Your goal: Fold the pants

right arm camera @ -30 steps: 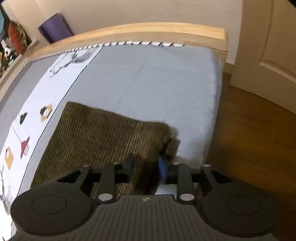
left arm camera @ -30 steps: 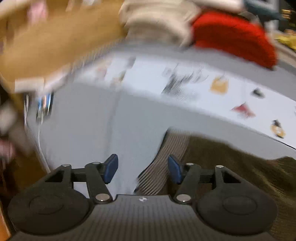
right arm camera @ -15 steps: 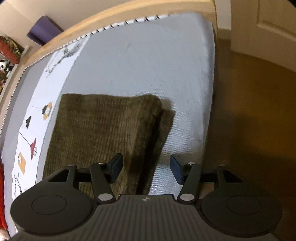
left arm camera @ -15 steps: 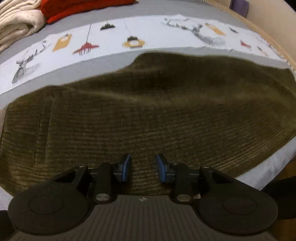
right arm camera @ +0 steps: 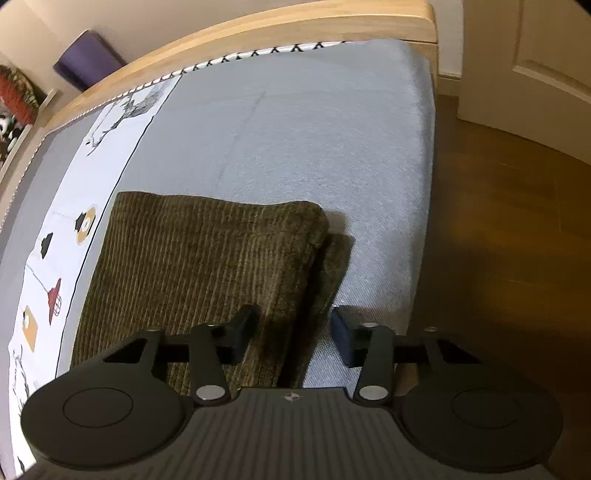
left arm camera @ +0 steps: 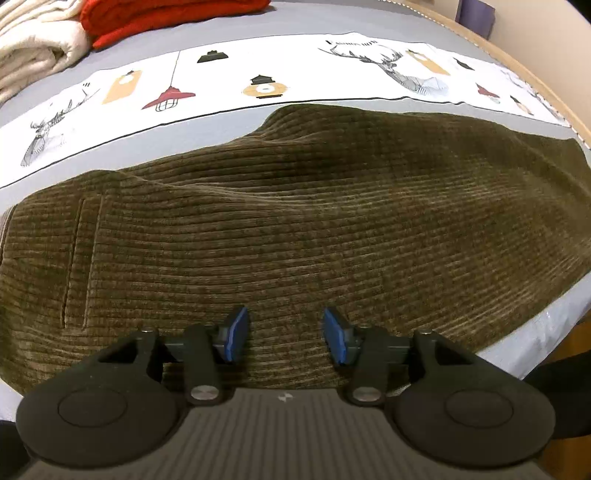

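Olive-brown corduroy pants (left arm camera: 295, 229) lie flat across the grey bed, folded lengthwise, with a pocket slit at the left. My left gripper (left arm camera: 283, 339) is open and empty just above the near edge of the pants. In the right wrist view the leg end of the pants (right arm camera: 207, 266) lies doubled, its folded hem toward the bed's foot. My right gripper (right arm camera: 293, 332) is open and empty, its jaws standing either side of the pants' right edge, above the cloth.
The bed (right arm camera: 295, 140) has a white printed strip (left arm camera: 258, 81) beyond the pants. Folded cream (left arm camera: 33, 48) and red (left arm camera: 162, 14) blankets lie at the far left. A wooden footboard (right arm camera: 258, 33), wood floor (right arm camera: 498, 240) and a door (right arm camera: 546, 55) lie to the right.
My right gripper let go of the pants' hem, opened and drew back. My left gripper swung from the bed's edge to over the pants; its jaws narrowed, then spread again.
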`<state>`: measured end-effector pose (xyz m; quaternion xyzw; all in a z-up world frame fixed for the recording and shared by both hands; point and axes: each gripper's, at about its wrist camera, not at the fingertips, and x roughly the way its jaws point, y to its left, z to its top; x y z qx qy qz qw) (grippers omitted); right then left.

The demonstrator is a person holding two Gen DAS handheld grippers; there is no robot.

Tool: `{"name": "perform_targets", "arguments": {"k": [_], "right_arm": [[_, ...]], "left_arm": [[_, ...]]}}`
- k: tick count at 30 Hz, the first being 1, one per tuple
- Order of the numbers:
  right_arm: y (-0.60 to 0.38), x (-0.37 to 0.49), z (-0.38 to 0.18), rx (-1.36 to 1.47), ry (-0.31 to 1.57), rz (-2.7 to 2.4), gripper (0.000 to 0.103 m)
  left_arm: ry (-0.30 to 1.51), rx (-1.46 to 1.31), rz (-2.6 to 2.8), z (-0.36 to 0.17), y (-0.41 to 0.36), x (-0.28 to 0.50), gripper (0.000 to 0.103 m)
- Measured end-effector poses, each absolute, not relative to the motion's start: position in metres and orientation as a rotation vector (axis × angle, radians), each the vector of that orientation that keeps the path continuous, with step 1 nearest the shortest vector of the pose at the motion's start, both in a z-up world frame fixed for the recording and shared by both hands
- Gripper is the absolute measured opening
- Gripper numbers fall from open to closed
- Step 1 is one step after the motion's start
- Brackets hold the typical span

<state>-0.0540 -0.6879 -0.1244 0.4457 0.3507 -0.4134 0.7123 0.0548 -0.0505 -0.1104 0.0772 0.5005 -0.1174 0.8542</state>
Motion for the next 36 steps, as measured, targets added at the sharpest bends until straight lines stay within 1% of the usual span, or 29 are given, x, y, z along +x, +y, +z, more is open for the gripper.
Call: {"name": "perform_targets", "arguments": {"k": [1,3,8,13,16,20,23,26,29,34,36], "right_arm": [[-0.688,-0.053,-0.124,0.971,0.788,-0.914,0.027],[-0.687,-0.053,-0.124,0.965,0.784,-0.900,0.021],[-0.680,-0.057,-0.111,0.954,0.741,-0.906,0.018],[-0.653,-0.052,-0.072,0.837,0.625,-0.886,0.014],[-0.615,-0.037,-0.035,0.651,0.540,-0.820,0.011],[-0.531,-0.010,0.007,0.324,0.440,-0.642,0.010],[-0.451,0.003,0.022,0.097,0.362,-0.467,0.010],[-0.363,0.005,0.018,-0.093,0.318,-0.235,0.010],[-0.284,0.000,-0.007,-0.210,0.369,0.036,0.010],[-0.190,-0.007,-0.079,-0.390,0.681,0.404,0.011],[-0.169,-0.019,-0.103,-0.509,0.769,0.469,0.013]], "left_arm": [[1.053,0.163,-0.247,-0.111,-0.050,0.054,0.051],[1.055,0.157,-0.248,-0.111,-0.050,0.054,0.051],[1.064,0.147,-0.251,-0.111,-0.048,0.056,0.053],[1.068,0.134,-0.257,-0.111,-0.047,0.057,0.055],[1.072,0.115,-0.259,-0.111,-0.044,0.058,0.057],[1.074,0.094,-0.258,-0.110,-0.040,0.058,0.057],[1.074,0.070,-0.246,-0.108,-0.035,0.058,0.057],[1.078,0.021,-0.229,-0.106,-0.027,0.060,0.058],[1.085,-0.047,-0.202,-0.105,-0.015,0.064,0.058],[1.100,-0.171,-0.156,-0.103,0.006,0.069,0.058],[1.103,-0.220,-0.145,-0.102,0.014,0.070,0.058]]}}
